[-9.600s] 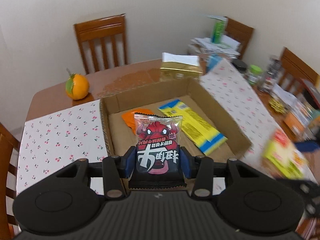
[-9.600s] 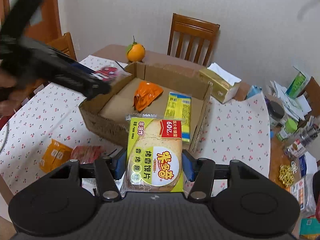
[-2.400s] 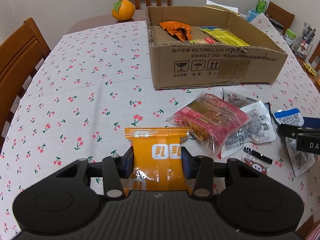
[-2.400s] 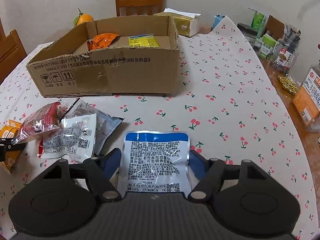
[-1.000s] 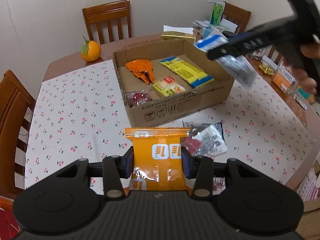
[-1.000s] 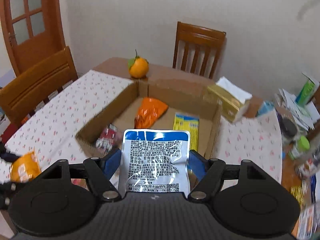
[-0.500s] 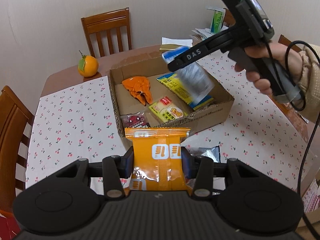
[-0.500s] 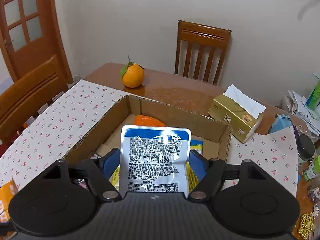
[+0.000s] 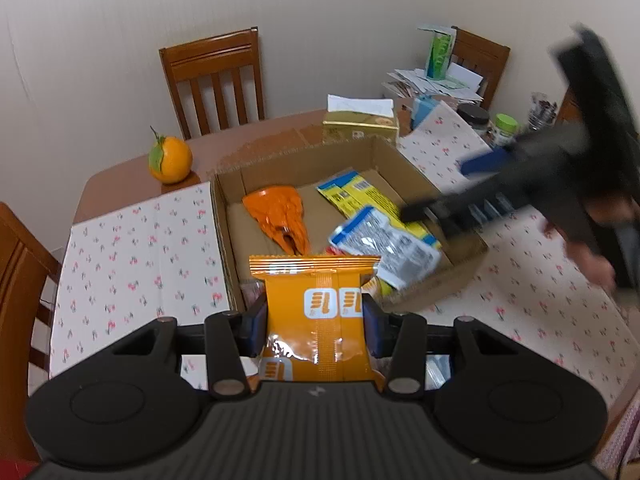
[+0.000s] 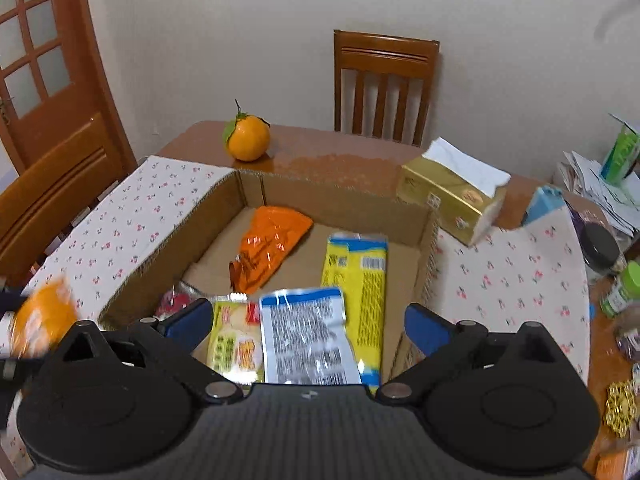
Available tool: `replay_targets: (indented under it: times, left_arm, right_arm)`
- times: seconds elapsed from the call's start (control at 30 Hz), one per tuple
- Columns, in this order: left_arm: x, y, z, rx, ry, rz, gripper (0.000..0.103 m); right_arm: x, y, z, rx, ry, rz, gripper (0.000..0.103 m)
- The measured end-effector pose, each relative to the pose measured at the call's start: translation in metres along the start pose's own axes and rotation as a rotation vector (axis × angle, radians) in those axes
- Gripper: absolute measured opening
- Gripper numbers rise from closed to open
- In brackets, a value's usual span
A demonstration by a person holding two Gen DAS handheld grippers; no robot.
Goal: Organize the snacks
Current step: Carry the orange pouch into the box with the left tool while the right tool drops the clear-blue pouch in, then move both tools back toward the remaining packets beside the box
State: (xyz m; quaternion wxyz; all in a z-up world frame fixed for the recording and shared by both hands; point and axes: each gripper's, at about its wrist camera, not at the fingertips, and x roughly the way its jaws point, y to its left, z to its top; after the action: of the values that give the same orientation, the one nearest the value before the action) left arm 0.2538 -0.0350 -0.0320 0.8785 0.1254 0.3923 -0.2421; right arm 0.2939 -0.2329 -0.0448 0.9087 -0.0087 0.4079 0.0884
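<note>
Left wrist view: left gripper (image 9: 316,322) is clamped on 1 orange packet (image 9: 316,312), long axis pointing fwd along the fingers, w/ the cardboard box (image 9: 434,188) just ahead and below, so this hand is nearer the next drop. Right gripper (image 10: 308,326) has just been opening, jaws now wide, pads clear of the silver-blue pouch (image 10: 308,340) falling btw them. Box count: 1 orange bag (image 10: 272,248), 1 yellow pack (image 10: 358,276), 1 green-yellow pack (image 10: 232,344), 1 red packet (image 10: 178,300), plus the pouch.

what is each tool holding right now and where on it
Left tool pinches the orange packet by its side edges. Right tool holds nothing; it stands open above the silver pouch.
</note>
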Motion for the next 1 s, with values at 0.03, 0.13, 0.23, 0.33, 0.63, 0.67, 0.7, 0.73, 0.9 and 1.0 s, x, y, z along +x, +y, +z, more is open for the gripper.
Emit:
replay_targets:
  times: [0.03,0.13,0.23,0.33,0.63,0.67,0.7,0.73,0.9,1.0]
  left_arm:
    - [0.004,0.002,0.004,0.000,-0.003,-0.001,0.045]
    - [0.018,0.005,0.019,-0.013,-0.005,-0.006,0.045]
    - [0.034,0.004,0.035,-0.008,-0.014,-0.008,0.045]
    - [0.051,0.003,0.051,-0.008,-0.018,-0.018,0.045]
    - [0.106,-0.008,0.094,0.011,-0.005,-0.017,0.045]
    - [0.112,-0.010,0.098,0.016,-0.003,-0.010,0.045]
    - [0.116,-0.011,0.100,0.019,0.000,-0.005,0.045]
    - [0.121,-0.012,0.103,0.021,0.004,-0.003,0.045]
    - [0.138,-0.015,0.109,0.019,0.006,0.055,0.086]
    - [0.130,-0.013,0.106,0.010,-0.026,0.067,0.090]
  right_arm:
    - [-0.003,0.000,-0.005,0.003,0.001,-0.005,0.103]
    - [-0.013,0.001,-0.017,0.011,0.000,-0.017,0.103]
    - [-0.022,0.004,-0.028,0.019,-0.011,-0.035,0.103]
    - [-0.031,0.007,-0.037,0.026,-0.020,-0.046,0.103]
    - [-0.045,0.006,-0.051,0.041,-0.039,-0.101,0.103]
    - [-0.047,0.005,-0.053,0.046,-0.044,-0.113,0.103]
    - [-0.049,0.004,-0.054,0.050,-0.054,-0.125,0.103]
    - [-0.051,0.003,-0.055,0.052,-0.059,-0.128,0.103]
    - [-0.057,-0.002,-0.058,0.076,-0.059,-0.125,0.103]
    - [-0.057,-0.003,-0.059,0.078,-0.056,-0.125,0.103]
